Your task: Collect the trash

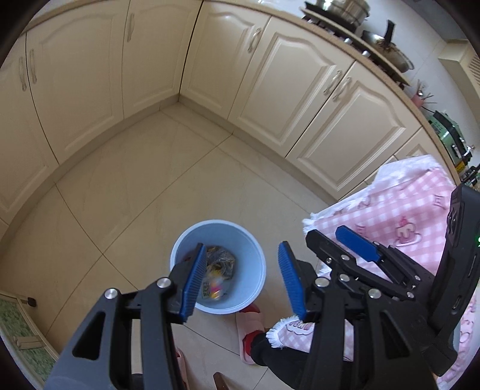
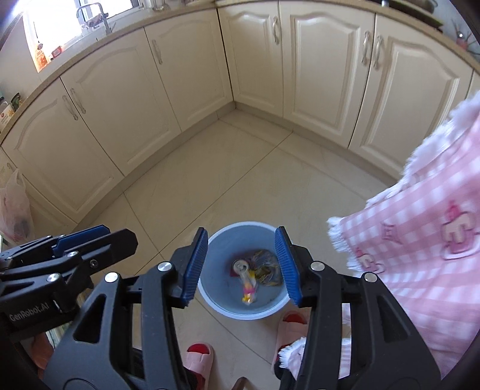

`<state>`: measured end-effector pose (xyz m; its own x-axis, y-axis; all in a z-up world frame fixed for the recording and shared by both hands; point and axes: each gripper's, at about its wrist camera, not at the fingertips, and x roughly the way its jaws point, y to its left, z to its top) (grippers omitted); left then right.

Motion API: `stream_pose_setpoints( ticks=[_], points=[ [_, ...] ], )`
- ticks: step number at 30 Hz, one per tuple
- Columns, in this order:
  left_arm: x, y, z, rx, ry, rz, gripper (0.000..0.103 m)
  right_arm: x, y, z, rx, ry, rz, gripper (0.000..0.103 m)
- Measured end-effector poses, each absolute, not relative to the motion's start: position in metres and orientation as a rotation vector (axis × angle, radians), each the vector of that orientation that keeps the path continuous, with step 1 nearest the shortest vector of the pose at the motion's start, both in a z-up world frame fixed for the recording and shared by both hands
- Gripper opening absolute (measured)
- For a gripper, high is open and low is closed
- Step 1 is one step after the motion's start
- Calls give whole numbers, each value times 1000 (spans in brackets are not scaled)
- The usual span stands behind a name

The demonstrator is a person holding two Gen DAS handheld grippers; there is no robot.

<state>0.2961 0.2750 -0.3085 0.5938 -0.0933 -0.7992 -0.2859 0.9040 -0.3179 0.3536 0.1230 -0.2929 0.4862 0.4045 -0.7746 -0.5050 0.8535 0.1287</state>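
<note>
A light blue trash bin [image 1: 249, 243] stands on the tiled floor below both grippers. In the right wrist view the bin [image 2: 223, 249] holds a drink can [image 2: 240, 265], a dark crumpled wrapper [image 2: 267, 267] and a blurred yellow and pink wrapper [image 2: 249, 288]. My right gripper [image 2: 241, 267] hangs above the bin's mouth, open, with nothing between its blue pads. My left gripper [image 1: 243, 282] is also open and empty over the bin. Each gripper shows in the other's view: the right gripper [image 1: 336, 243] beside the left, the left gripper [image 2: 99, 240] at the left edge.
Cream cabinet doors [image 1: 315, 99] line the corner behind the bin. A person's pink checked garment [image 2: 420, 240] fills the right side, and pink slippers [image 2: 199, 357] stand just before the bin. A plastic bag [image 2: 13, 207] hangs at the left. Pots [image 1: 342, 9] sit on the stove.
</note>
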Motion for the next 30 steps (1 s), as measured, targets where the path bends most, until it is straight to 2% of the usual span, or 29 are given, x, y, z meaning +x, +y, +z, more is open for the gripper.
stream_pose_setpoints(
  ticks=[7,16,21,30],
  points=[
    [270,233,-246,-371,839,42,49,317,72,-223,-118,764,481,50],
    [246,102,-166,-231,716,-198,55,256,-57,-142,-90,587,241,57],
    [249,29,-152,-179,726,-307,69,234,-147,-124,-44,555,92,63],
    [280,-88,-166,-100,832,-394,69,227,-259,-130,61,567,-77,66]
  ],
)
